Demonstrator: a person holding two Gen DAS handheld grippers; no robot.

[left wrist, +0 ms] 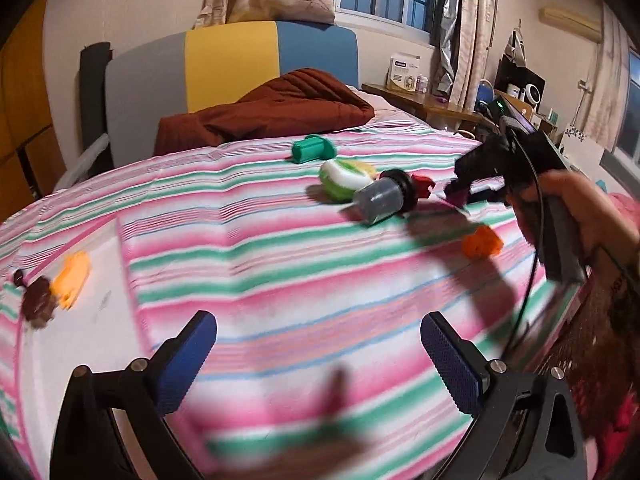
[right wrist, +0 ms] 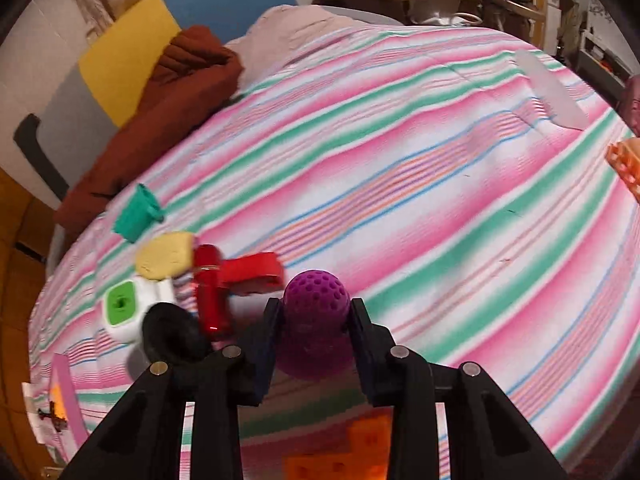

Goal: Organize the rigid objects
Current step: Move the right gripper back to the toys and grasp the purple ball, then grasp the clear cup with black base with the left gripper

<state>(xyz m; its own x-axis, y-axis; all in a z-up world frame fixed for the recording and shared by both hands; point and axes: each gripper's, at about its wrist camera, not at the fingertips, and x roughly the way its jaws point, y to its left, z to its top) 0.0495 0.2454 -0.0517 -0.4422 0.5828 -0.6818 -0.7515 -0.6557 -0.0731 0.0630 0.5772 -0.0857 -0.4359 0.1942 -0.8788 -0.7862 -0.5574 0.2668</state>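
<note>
Purple dimpled ball (right wrist: pixel 314 312) — clamped between the right tool (right wrist: pixel 314 320) fingers.

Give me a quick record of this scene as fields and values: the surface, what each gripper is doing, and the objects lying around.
surface: striped bedsheet in pink, green and white
right gripper: shut on purple dimpled ball, just above the sheet
left gripper: open, nothing between its fingers
cluster beside the ball: red piece, yellow piece, white and green cube, black ring, green cylinder
elsewhere: orange block, brown blanket near the headboard
</note>
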